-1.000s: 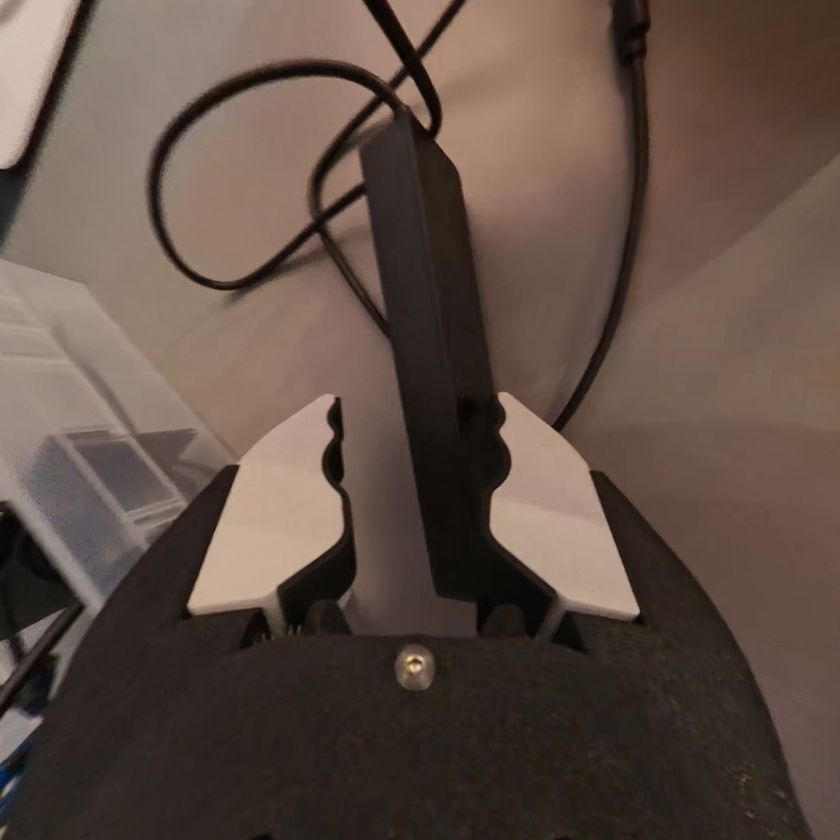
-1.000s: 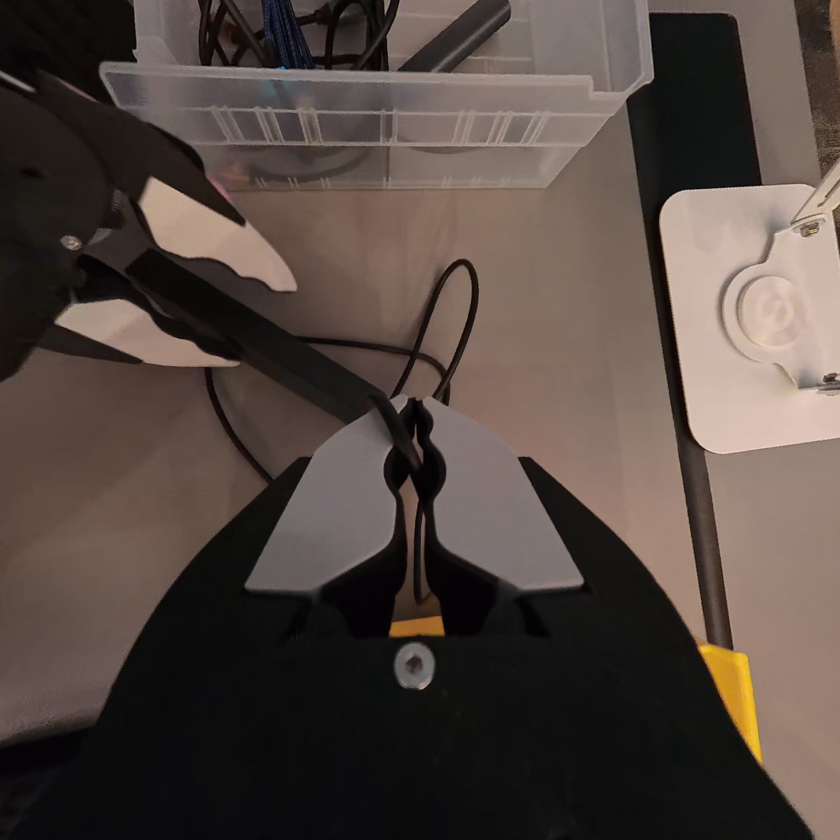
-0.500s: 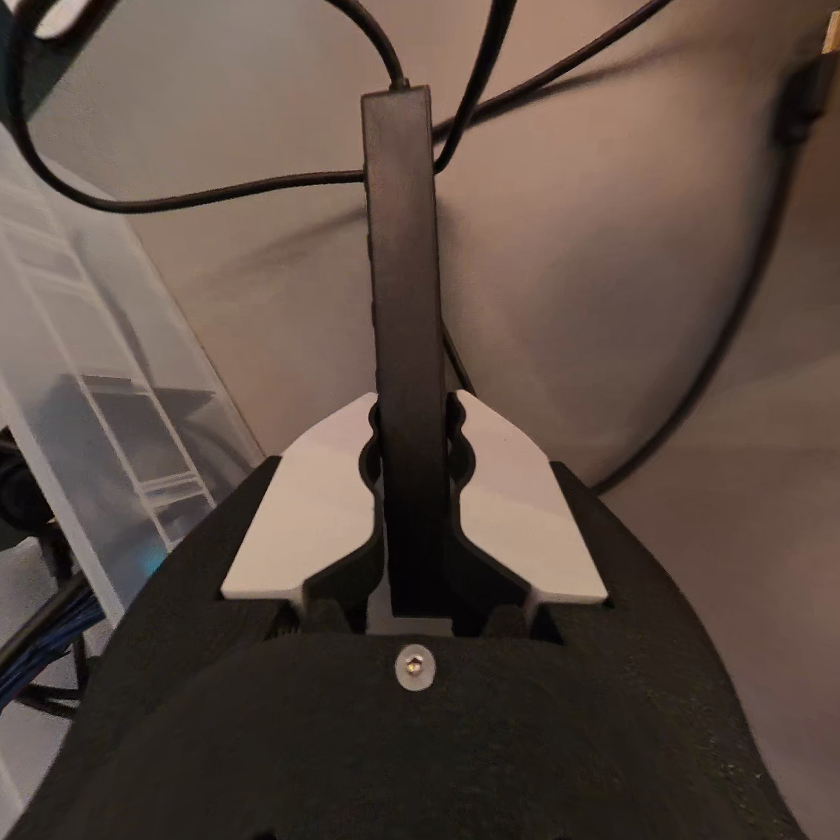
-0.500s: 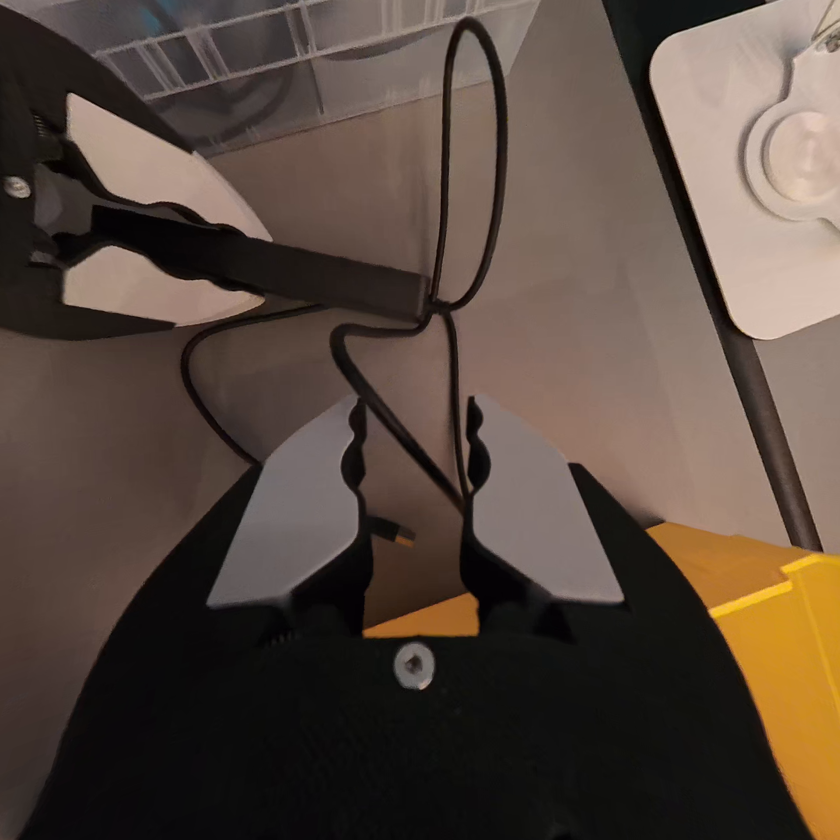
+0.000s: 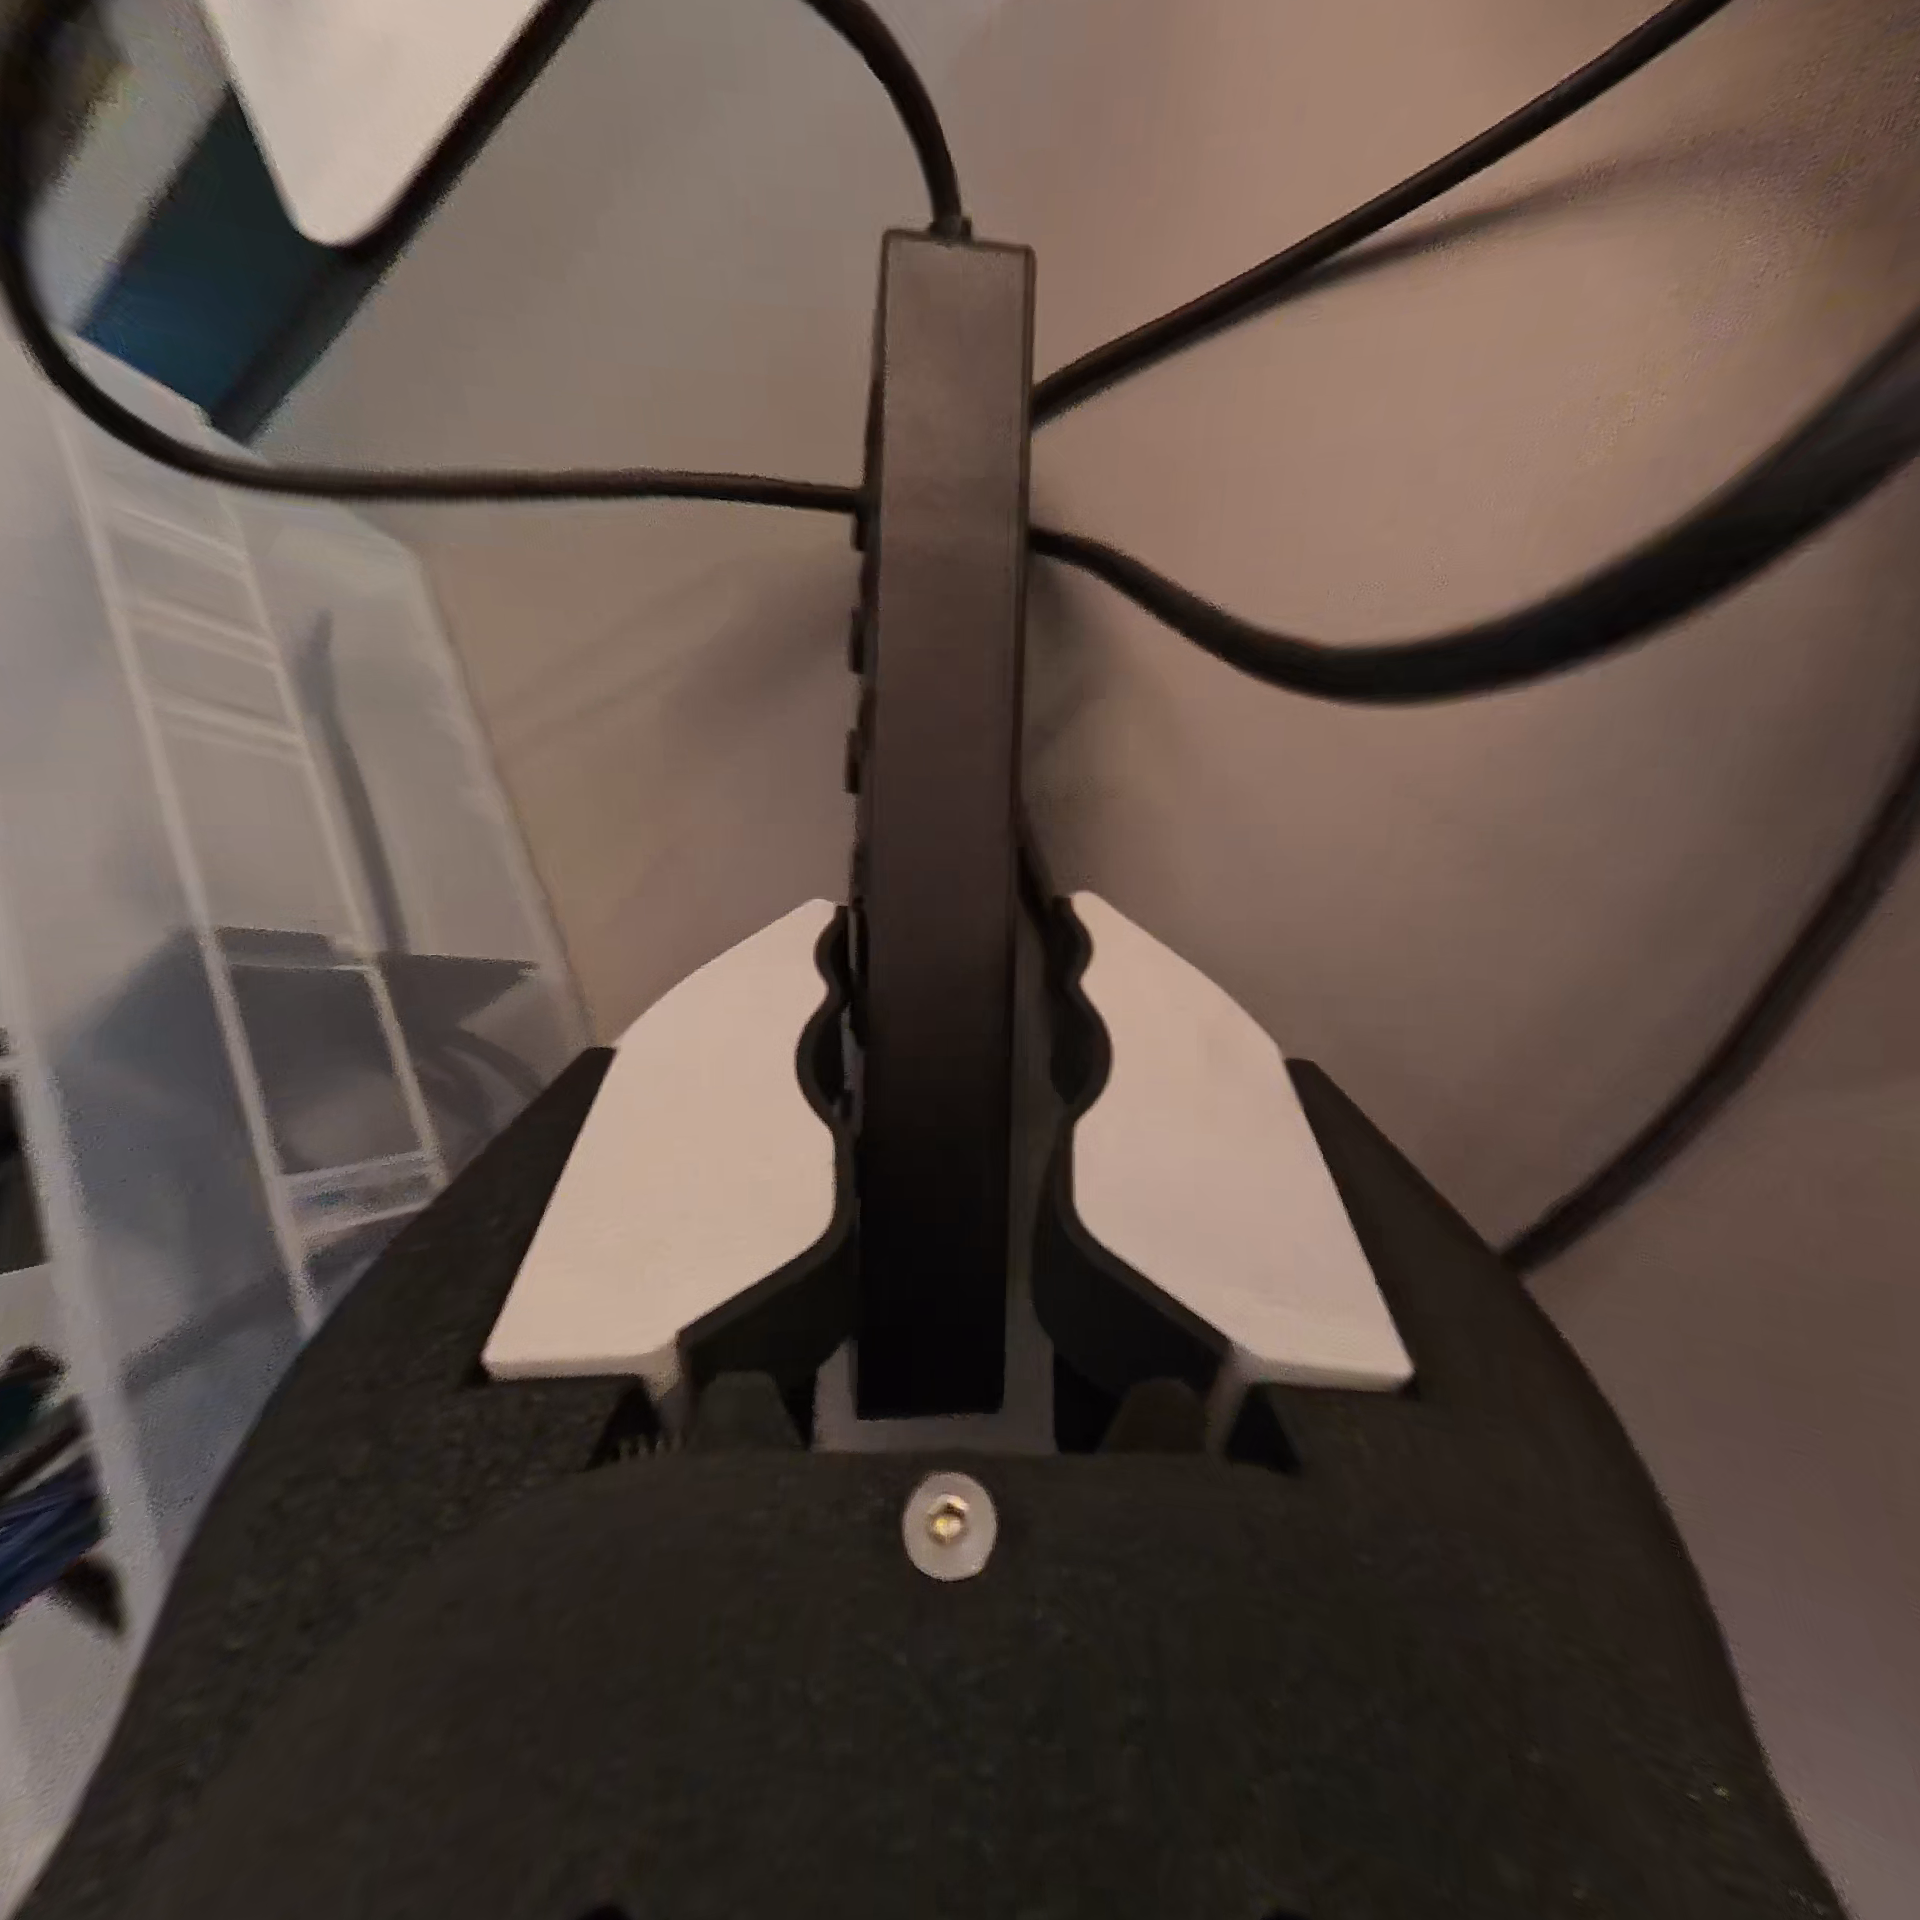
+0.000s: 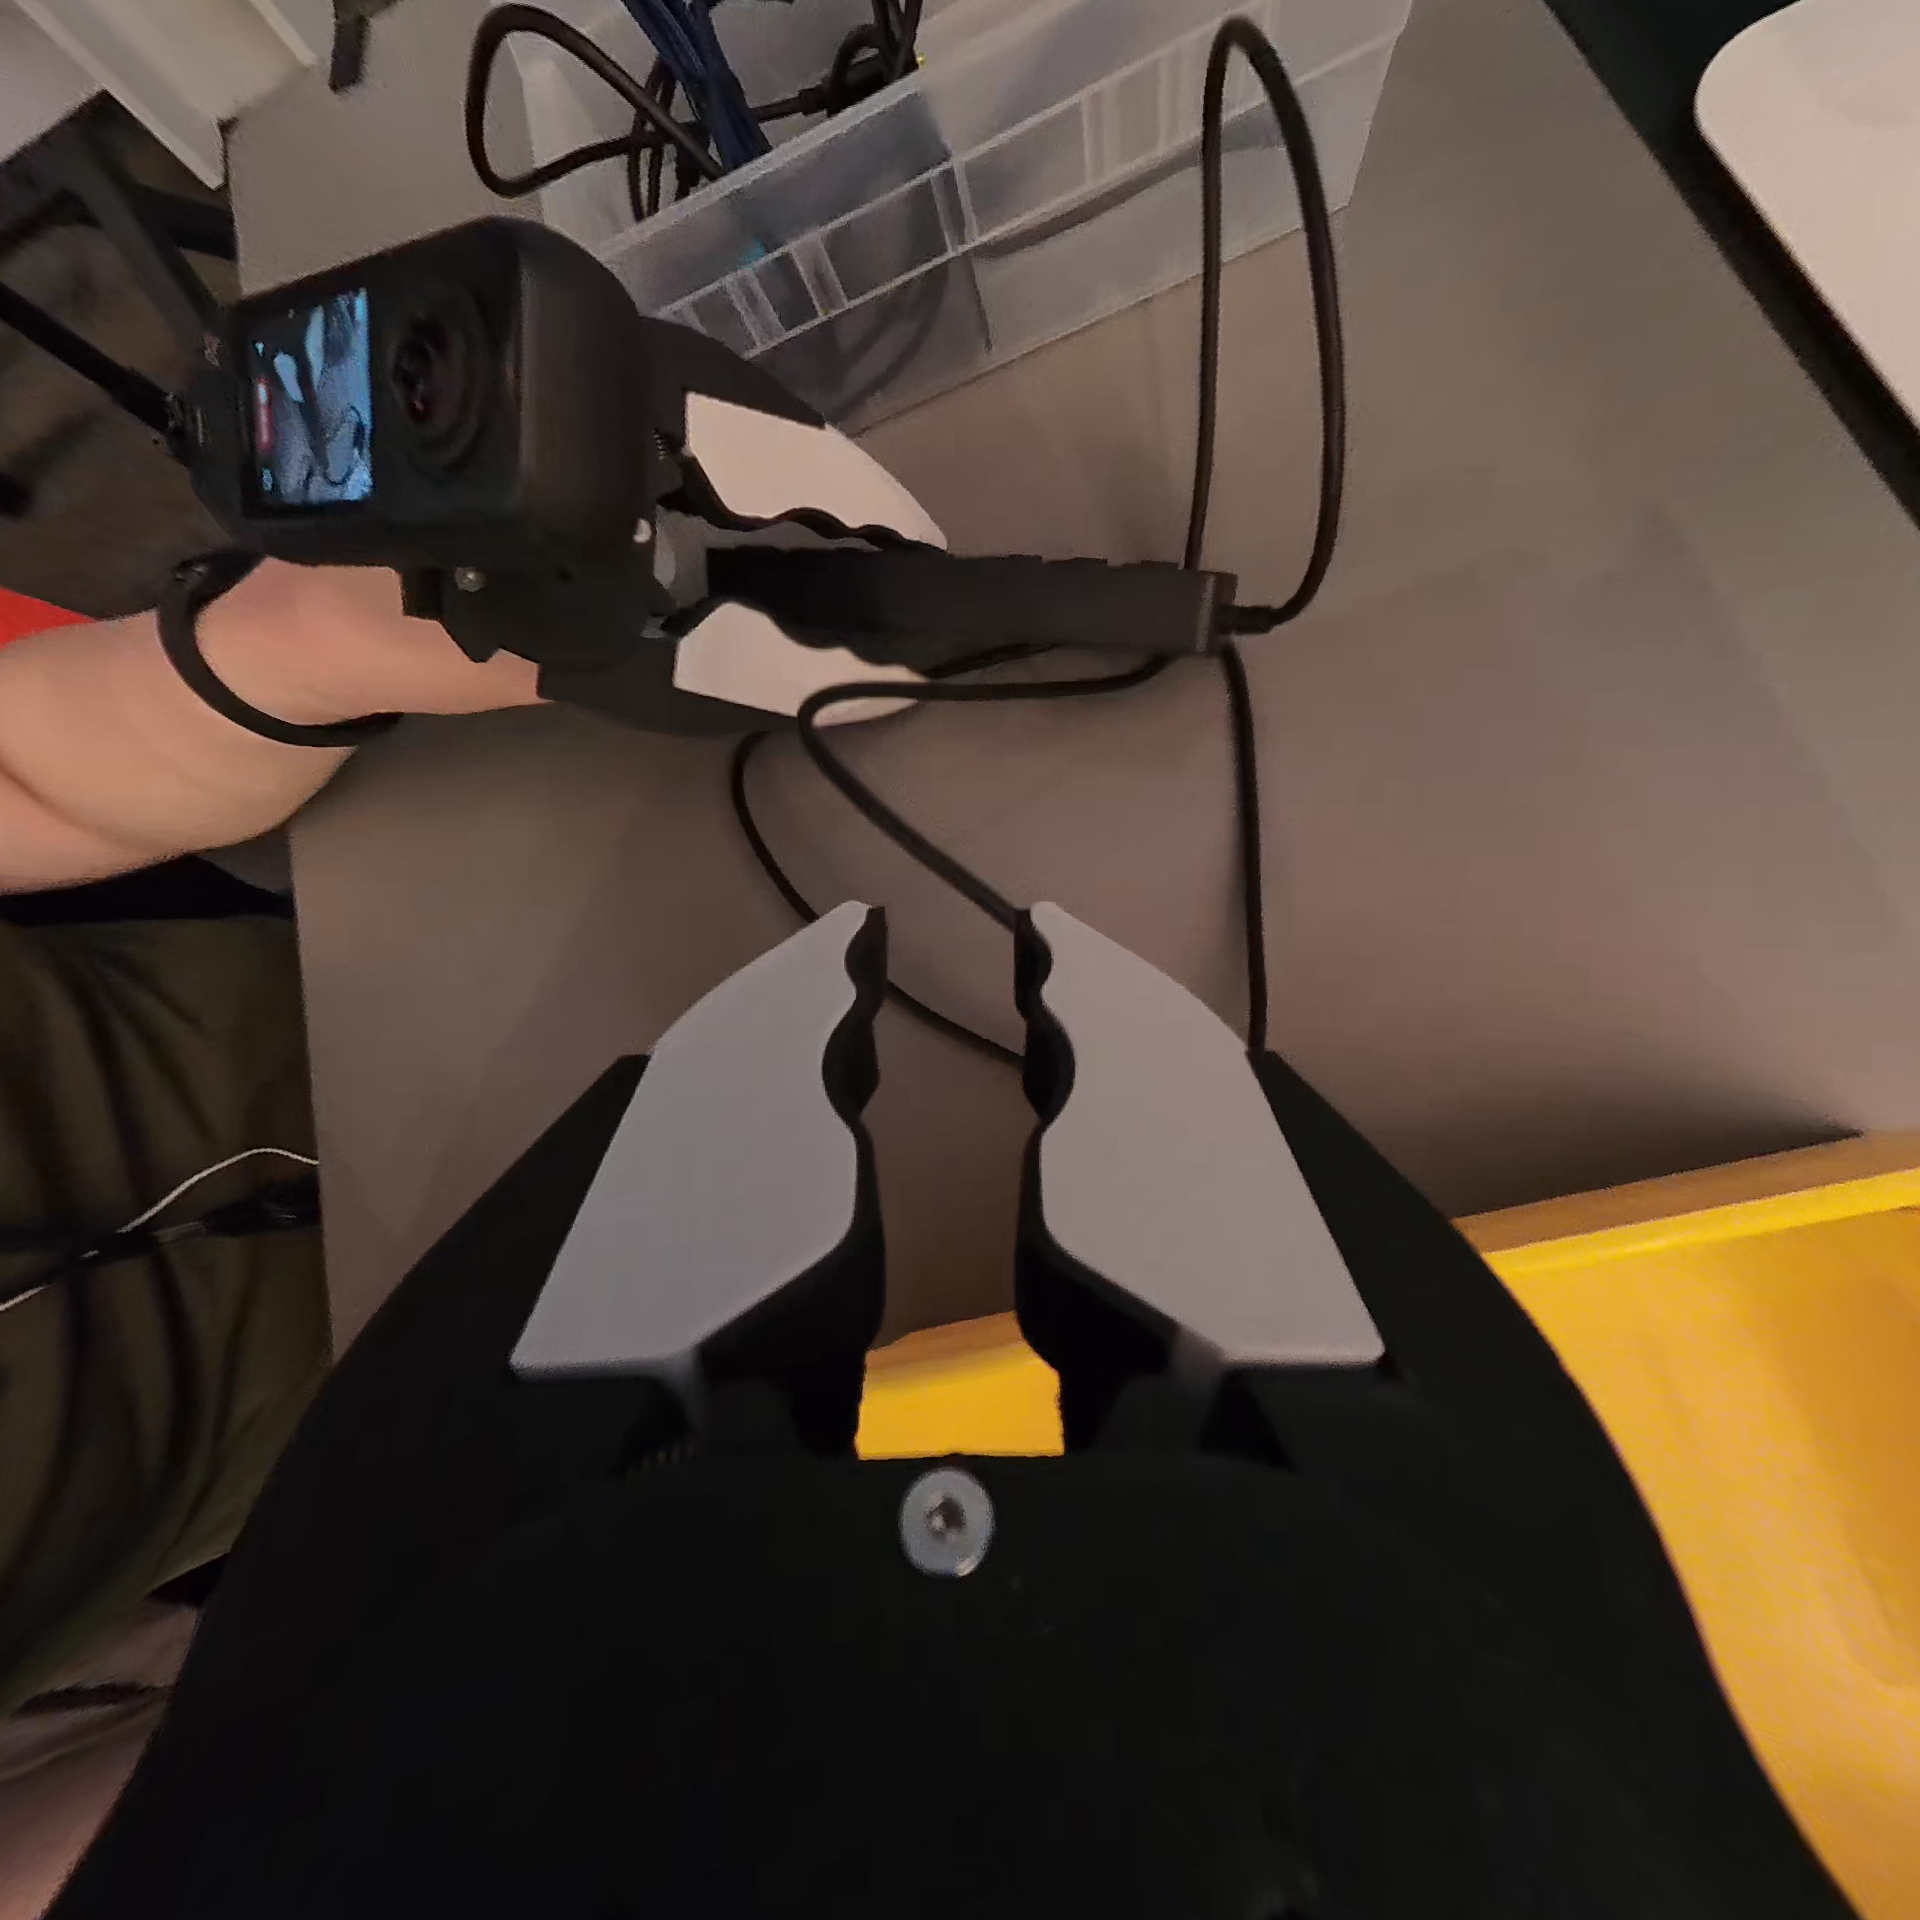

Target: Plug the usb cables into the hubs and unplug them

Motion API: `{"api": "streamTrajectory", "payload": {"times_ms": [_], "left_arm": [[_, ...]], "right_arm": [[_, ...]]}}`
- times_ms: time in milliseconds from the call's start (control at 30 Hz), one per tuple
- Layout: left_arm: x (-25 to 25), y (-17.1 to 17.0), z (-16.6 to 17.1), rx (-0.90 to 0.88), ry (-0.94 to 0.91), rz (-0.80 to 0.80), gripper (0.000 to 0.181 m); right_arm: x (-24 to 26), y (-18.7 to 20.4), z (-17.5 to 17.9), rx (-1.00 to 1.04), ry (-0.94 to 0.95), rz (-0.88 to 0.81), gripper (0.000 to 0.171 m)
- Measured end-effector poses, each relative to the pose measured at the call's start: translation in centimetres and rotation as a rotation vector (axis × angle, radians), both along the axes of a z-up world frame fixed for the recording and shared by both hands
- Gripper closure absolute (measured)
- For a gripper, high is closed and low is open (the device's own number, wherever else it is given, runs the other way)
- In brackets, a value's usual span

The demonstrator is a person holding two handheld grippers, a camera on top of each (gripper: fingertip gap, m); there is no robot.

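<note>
My left gripper [image 5: 945, 920] is shut on a long black usb hub [image 5: 951, 623] that sticks straight out ahead, edge up, above the grey table. The hub's thin black cable [image 5: 914, 114] leaves its far end and loops away. In the right wrist view the left gripper [image 6: 914, 608] holds the hub [image 6: 1049, 597] level at the upper left. My right gripper [image 6: 951, 920] is open and empty, nearer than the hub. A black cable [image 6: 883, 821] runs on the table from under the hub to just past its right fingertip. No plug end shows.
A clear plastic bin [image 6: 1039, 156] with several cables stands at the back, and also shows in the left wrist view [image 5: 208, 883]. A yellow bin [image 6: 1558, 1351] sits under my right gripper. A white plate [image 6: 1849, 208] lies far right. A person's arm [image 6: 156, 748] is at the left. The tips of one gripper are about 15 cm away from the tips of the other.
My left gripper closed on the hub and lifted it level. My right gripper opened, let go of the black cable and drew back over the yellow bin.
</note>
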State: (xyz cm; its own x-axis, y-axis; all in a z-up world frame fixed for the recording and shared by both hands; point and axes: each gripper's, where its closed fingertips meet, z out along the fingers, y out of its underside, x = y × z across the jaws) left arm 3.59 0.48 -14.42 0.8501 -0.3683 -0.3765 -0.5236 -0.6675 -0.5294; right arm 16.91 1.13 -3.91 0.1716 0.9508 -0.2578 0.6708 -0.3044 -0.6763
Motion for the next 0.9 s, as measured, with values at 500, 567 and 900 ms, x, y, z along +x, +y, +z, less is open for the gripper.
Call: {"api": "streamTrajectory", "payload": {"times_ms": [500, 567, 900], "left_arm": [[5.4, -3.0, 2.9, -0.016, -0.347, -0.098, 0.136], [5.8, -1.9, 2.0, -0.007, -0.242, -0.101, 0.135], [6.4, 0.4, 1.1, 0.029, -0.224, -0.092, 0.14]], "right_arm": [[-1.4, 0.6, -0.6, 0.124, -0.101, -0.027, 0.156], [-0.7, 0.7, 0.2, 0.139, -0.08, -0.04, 0.156], [1.0, 0.8, 2.5, 0.221, -0.052, -0.064, 0.156]]}}
